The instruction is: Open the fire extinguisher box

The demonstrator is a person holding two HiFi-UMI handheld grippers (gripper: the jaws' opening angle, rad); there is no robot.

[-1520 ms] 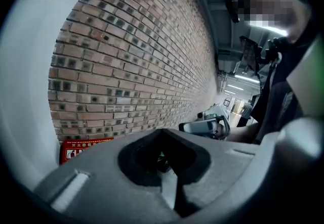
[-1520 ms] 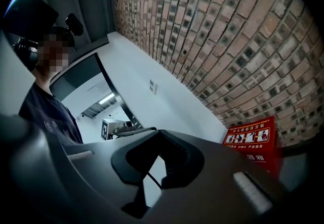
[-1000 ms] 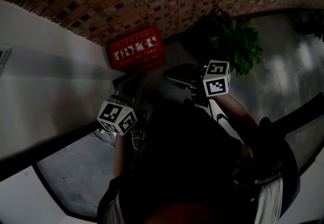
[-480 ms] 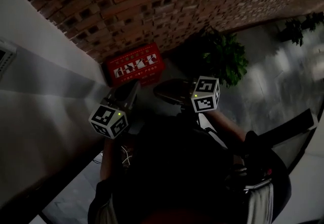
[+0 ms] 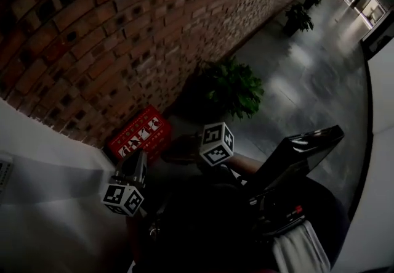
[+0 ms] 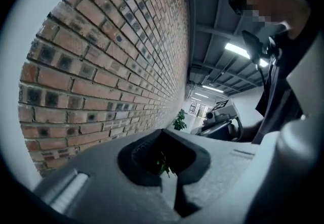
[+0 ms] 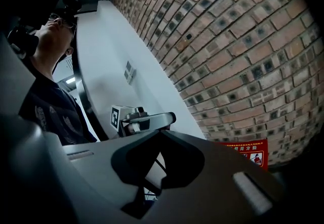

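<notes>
The red fire extinguisher box (image 5: 140,137) stands on the floor against the brick wall, its lid down; in the right gripper view a corner of this red box (image 7: 248,149) shows at lower right. My left gripper (image 5: 136,164) hangs in the air just short of the box, jaws shut on nothing. My right gripper (image 5: 180,147) hovers to the right of the box, also shut and empty. In its own view the left gripper (image 6: 169,132) points along the wall. The right gripper (image 7: 158,132) faces the left one.
A brick wall (image 5: 123,37) runs along the left. A potted plant (image 5: 231,88) stands right of the box, another plant (image 5: 297,17) farther down the corridor. A white wall panel (image 5: 43,161) lies left of the box. Grey floor (image 5: 308,81) stretches to the right.
The head view has swung up along the corridor, so the box and both grippers now sit lower and more to the left in it. Both grippers stay shut.
</notes>
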